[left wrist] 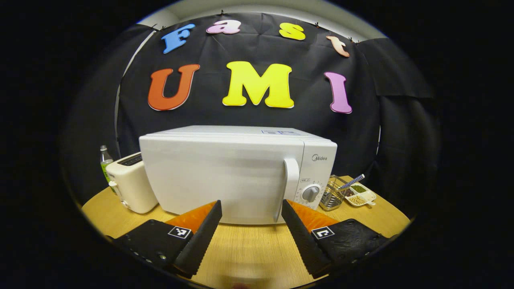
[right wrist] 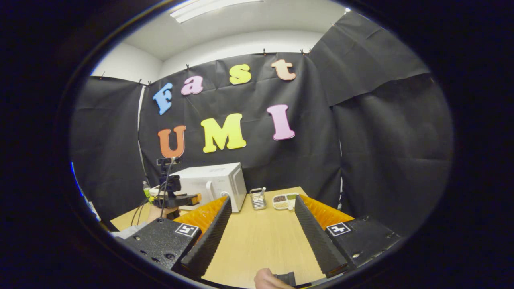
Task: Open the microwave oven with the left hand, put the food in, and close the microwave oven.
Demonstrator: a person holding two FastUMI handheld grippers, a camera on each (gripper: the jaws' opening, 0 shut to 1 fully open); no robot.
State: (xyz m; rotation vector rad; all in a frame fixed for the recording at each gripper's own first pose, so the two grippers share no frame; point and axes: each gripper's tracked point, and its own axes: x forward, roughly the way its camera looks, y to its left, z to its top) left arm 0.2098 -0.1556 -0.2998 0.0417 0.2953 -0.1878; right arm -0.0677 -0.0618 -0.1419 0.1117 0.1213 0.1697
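A white microwave oven (left wrist: 225, 172) stands on the wooden table (left wrist: 249, 249) with its door shut; its vertical handle (left wrist: 290, 180) is just left of the control panel with a round dial (left wrist: 311, 193). My left gripper (left wrist: 251, 224) is open a short way in front of the door, and its right finger points toward the handle's lower end. In the right gripper view my right gripper (right wrist: 261, 241) is open over the bare table (right wrist: 261, 233). Farther off are the microwave oven (right wrist: 217, 184) and the left gripper (right wrist: 178, 196), held by a hand. I cannot make out any food item.
A white toaster (left wrist: 128, 182) and a small bottle (left wrist: 105, 160) stand left of the microwave. To its right are a wire basket (left wrist: 335, 192) with a utensil and a divided dish of grains (left wrist: 359, 196). A thumb (right wrist: 267, 279) shows at the bottom of the right gripper view.
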